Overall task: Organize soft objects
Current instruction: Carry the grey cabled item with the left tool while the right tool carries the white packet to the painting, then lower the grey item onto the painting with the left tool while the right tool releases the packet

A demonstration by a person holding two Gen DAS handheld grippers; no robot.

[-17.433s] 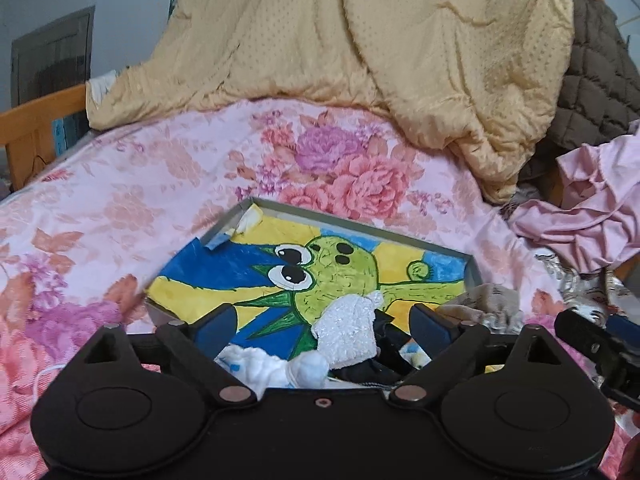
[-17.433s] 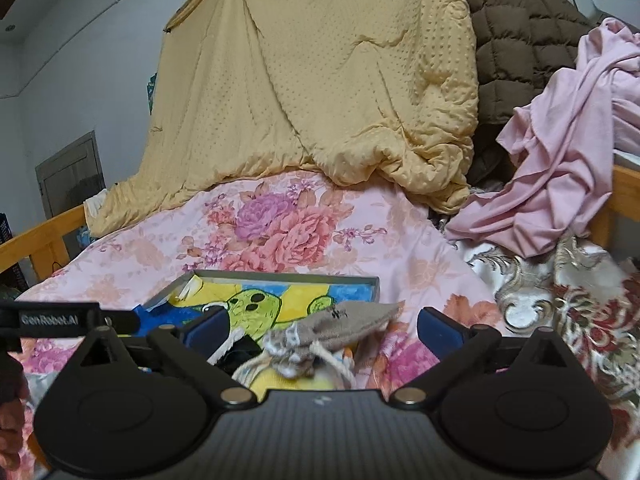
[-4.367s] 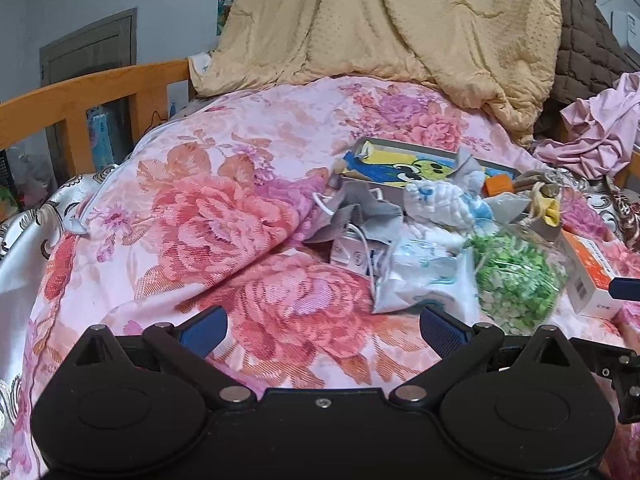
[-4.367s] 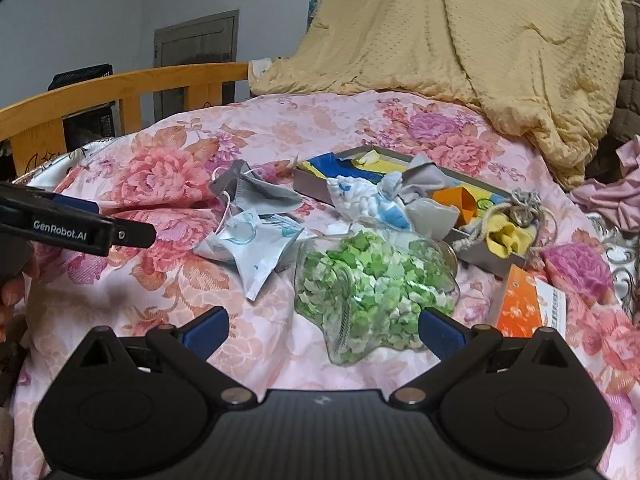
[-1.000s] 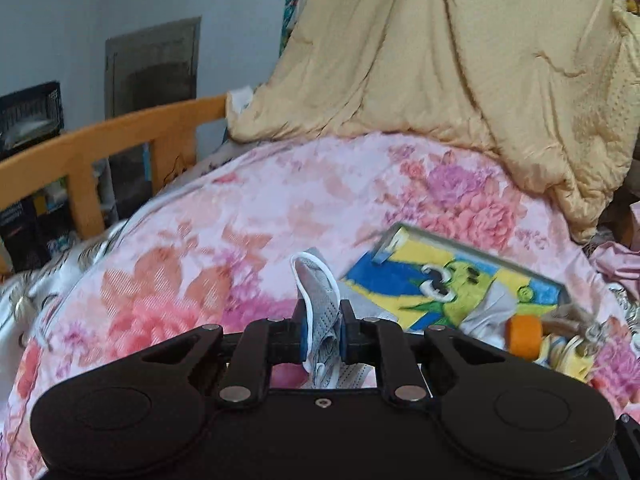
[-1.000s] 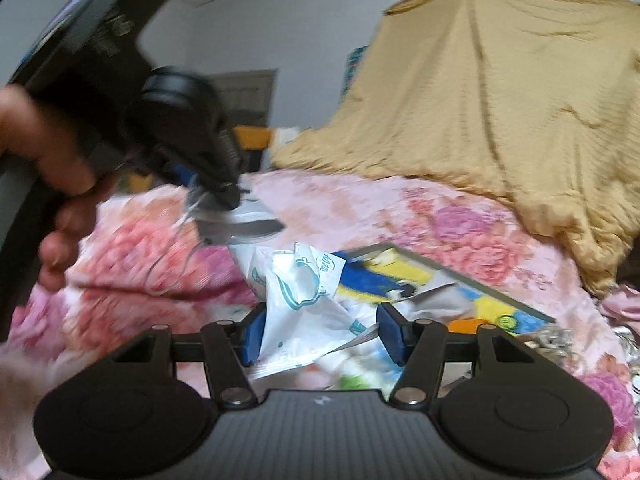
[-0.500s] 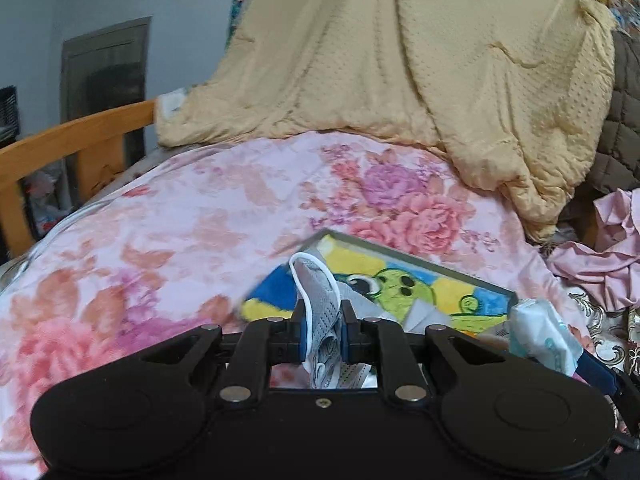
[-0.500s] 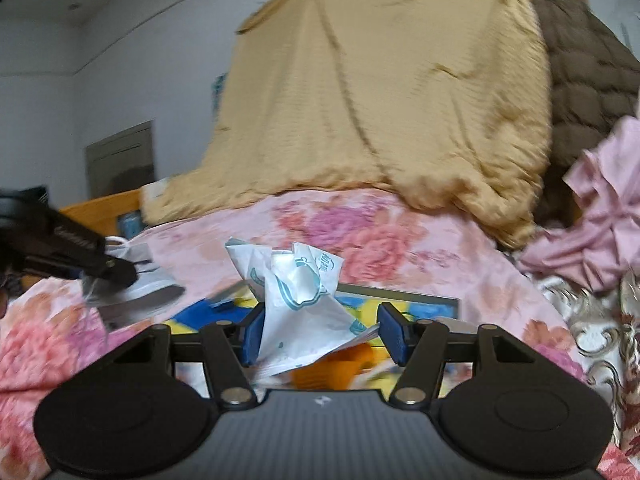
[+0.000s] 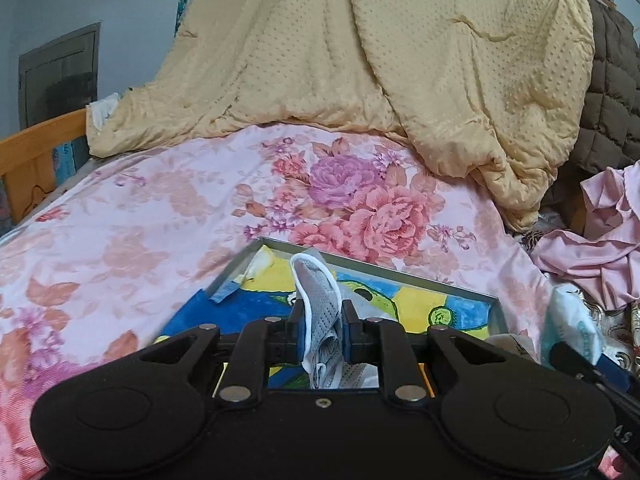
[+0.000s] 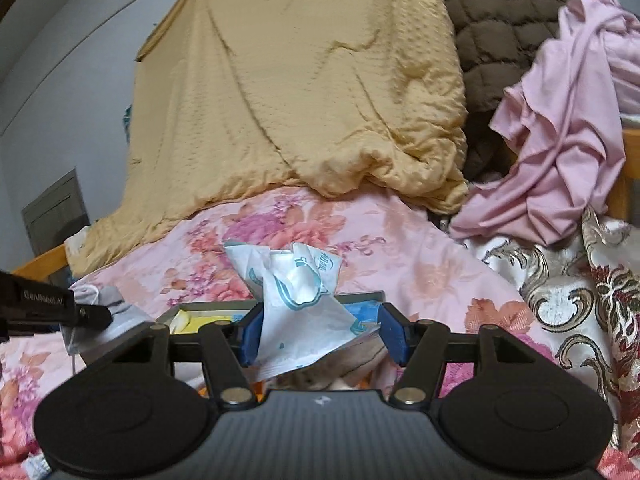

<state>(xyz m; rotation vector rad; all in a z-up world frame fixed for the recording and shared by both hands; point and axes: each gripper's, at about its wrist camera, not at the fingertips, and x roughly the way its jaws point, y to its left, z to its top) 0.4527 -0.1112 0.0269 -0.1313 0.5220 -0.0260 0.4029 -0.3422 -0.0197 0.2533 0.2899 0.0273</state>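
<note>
My left gripper point(image 9: 322, 334) is shut on a grey mesh face mask point(image 9: 320, 304) with a white edge and holds it over the near end of the shallow grey tray point(image 9: 372, 266) with a cartoon picture inside. My right gripper point(image 10: 322, 334) is shut on a crumpled white and teal packet point(image 10: 298, 300), held above the same tray point(image 10: 208, 308). The packet also shows in the left wrist view point(image 9: 570, 328) at the right, and the mask shows in the right wrist view point(image 10: 106, 306) at the left. What lies in the tray under the grippers is mostly hidden.
The tray lies on a pink floral bedspread point(image 9: 160, 208). A yellow quilt point(image 9: 360, 60) hangs behind it, with a brown quilt point(image 10: 492, 32) and pink cloth point(image 10: 560, 140) at the right. A wooden bed rail point(image 9: 36, 156) runs along the left.
Both grippers have moved forward over the tray, each keeping its hold. The tray is now closer and lower in both views.
</note>
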